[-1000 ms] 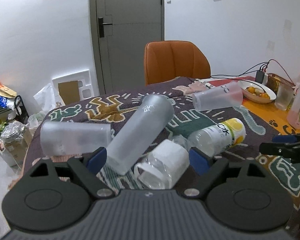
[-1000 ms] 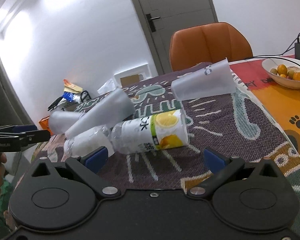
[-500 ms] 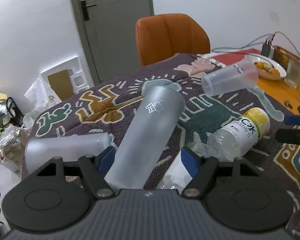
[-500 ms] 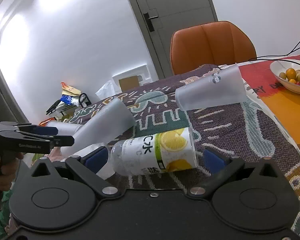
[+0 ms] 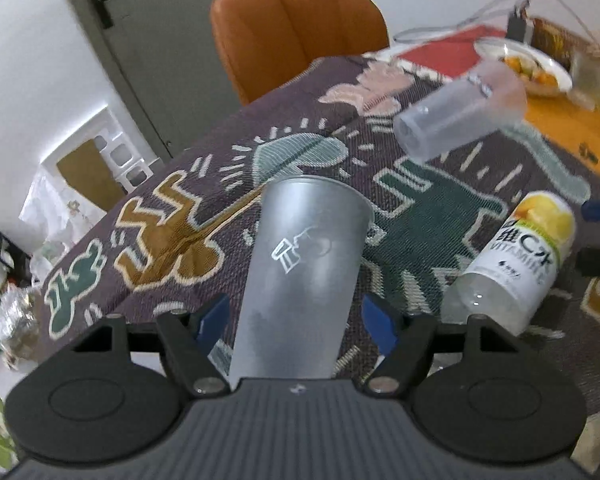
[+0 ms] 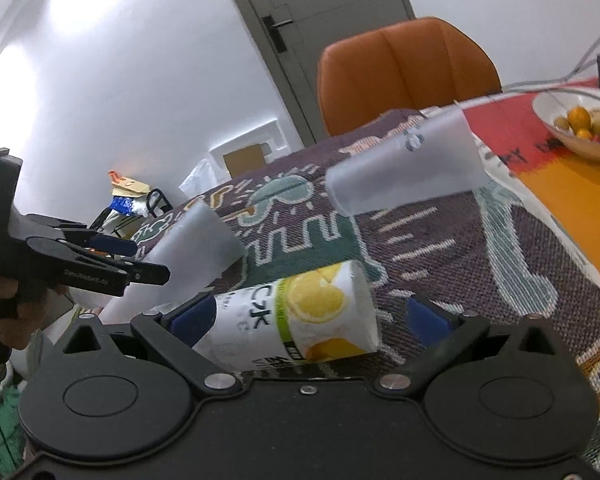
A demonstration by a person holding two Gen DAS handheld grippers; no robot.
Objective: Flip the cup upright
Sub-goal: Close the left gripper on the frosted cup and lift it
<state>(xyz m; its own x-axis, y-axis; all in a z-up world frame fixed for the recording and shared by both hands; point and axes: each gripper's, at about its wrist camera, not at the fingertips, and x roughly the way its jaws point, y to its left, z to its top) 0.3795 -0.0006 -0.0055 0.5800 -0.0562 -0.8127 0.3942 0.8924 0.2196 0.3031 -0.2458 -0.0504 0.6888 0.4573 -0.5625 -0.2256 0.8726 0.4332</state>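
A tall frosted cup [image 5: 300, 276] with a white logo lies tilted on the patterned tablecloth, its rim away from me. My left gripper [image 5: 296, 318] is open, its blue-padded jaws on either side of the cup's lower body with small gaps. In the right wrist view the same cup [image 6: 196, 252] shows at left with the left gripper [image 6: 116, 260] around it. My right gripper [image 6: 308, 320] is open, straddling a lying vitamin C bottle [image 6: 296, 316]. A second frosted cup [image 6: 404, 168] lies on its side farther back; it also shows in the left wrist view [image 5: 460, 116].
The vitamin C bottle [image 5: 516, 268] lies right of the tall cup. A fruit bowl [image 6: 580, 128] stands at the back right on the orange cloth. An orange chair [image 5: 300, 28] stands behind the table. Bags and clutter [image 6: 128, 200] sit on the floor to the left.
My left gripper has moved forward so the tall cup now sits between its jaws. My right gripper has moved forward around the bottle. The third cup at the left is out of view.
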